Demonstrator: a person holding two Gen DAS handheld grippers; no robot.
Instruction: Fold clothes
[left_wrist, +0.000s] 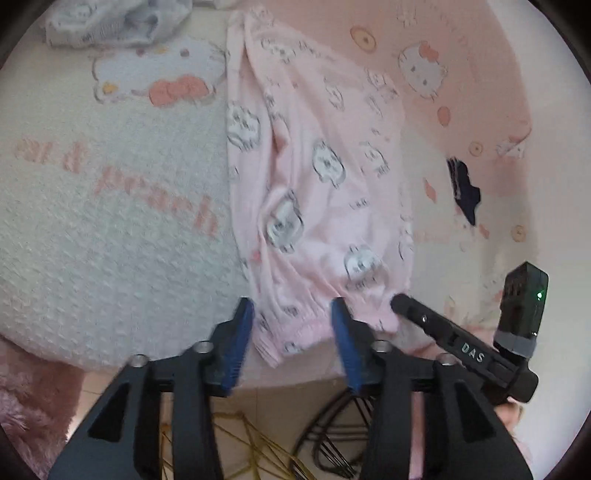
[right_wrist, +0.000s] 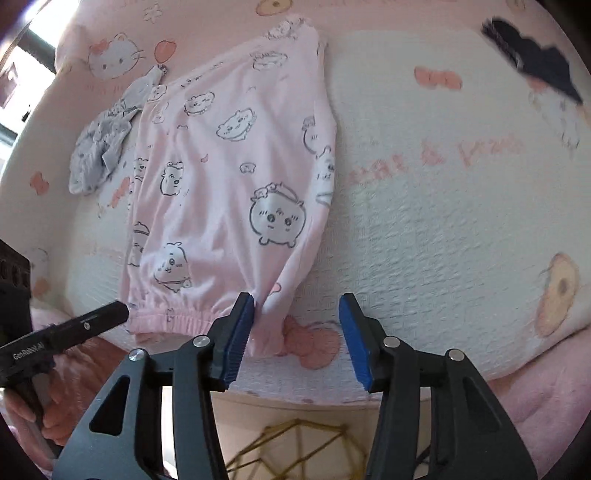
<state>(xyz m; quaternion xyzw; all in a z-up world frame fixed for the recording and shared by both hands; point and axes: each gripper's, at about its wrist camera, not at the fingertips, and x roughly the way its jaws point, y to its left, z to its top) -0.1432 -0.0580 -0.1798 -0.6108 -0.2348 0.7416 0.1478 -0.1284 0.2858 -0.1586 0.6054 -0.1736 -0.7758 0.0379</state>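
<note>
From the left wrist, the left claw (left_wrist: 291, 306) is seen spread, nothing pinched. The elastic hem of the pink garment (left_wrist: 314, 206) lies just ahead between the blue pads, untouched as far as can be told. The garment's long axis is seen running straight away from the claw, across the bed (left_wrist: 110, 229). The right claw (left_wrist: 397, 301) is seen at the hem's far corner.

From the right wrist, the right claw (right_wrist: 297, 306) is also spread; the pink garment (right_wrist: 236, 177) lies ahead and to the left, its cuff corner brushing the left pad, none of it gripped. The left claw (right_wrist: 122, 310) is noted at the hem's other end. A grey garment (right_wrist: 103, 155) lies beyond.
</note>
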